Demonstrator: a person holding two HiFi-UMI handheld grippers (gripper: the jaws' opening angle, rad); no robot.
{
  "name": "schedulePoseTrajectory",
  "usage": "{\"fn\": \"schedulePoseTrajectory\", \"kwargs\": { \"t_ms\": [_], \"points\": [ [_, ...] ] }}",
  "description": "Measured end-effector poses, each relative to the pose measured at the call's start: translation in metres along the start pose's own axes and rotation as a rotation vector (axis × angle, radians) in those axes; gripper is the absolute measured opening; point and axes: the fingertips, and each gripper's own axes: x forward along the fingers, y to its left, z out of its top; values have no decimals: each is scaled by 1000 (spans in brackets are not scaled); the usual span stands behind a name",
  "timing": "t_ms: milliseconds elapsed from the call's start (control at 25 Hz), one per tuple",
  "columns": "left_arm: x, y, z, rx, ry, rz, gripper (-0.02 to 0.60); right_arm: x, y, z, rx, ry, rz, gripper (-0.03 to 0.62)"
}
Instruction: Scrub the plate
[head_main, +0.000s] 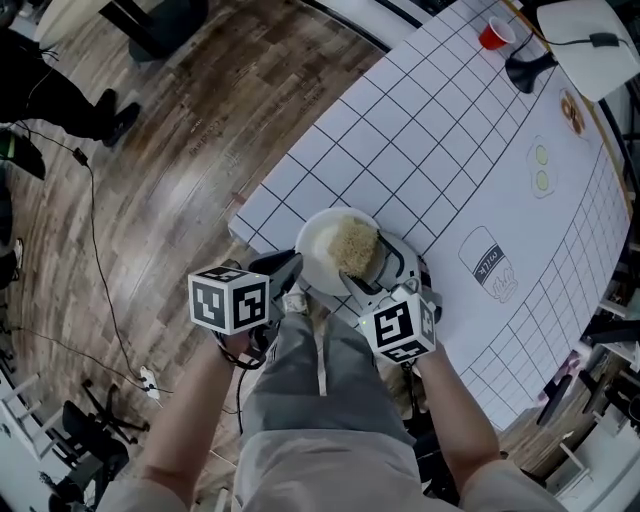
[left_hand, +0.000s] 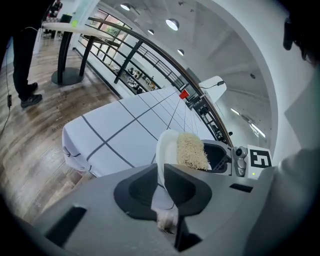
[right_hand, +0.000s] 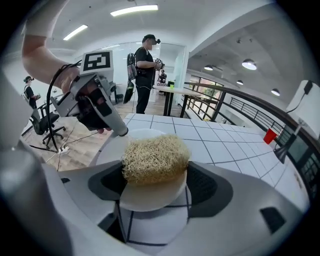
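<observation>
left gripper fingers pinched shut on the plate rim. plate is held up on edge in the air by the near desk edge, not resting on it. right gripper fingers wide, clamped on scrubber, which seems pressed to the plate face. risk: a hard scrub push levers the thin rim out of the pinch and the plate drops to the floor. scrubber could also twist loose.
</observation>
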Motion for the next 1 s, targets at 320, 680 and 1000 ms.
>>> {"fn": "schedulePoseTrajectory", "kwargs": {
  "t_ms": [320, 680, 1000],
  "points": [
    [0, -1, 0, 17, -6, 11, 52, -13, -13, -28, 191, -3, -30, 337],
    [1, -3, 1, 58, -4, 30, 52, -29, -18, -7, -47, 6, -76, 282],
    [2, -7, 3, 104, 7, 34, 52, -24, -21, 20, -255, 54, 96, 390]
  ]
}}
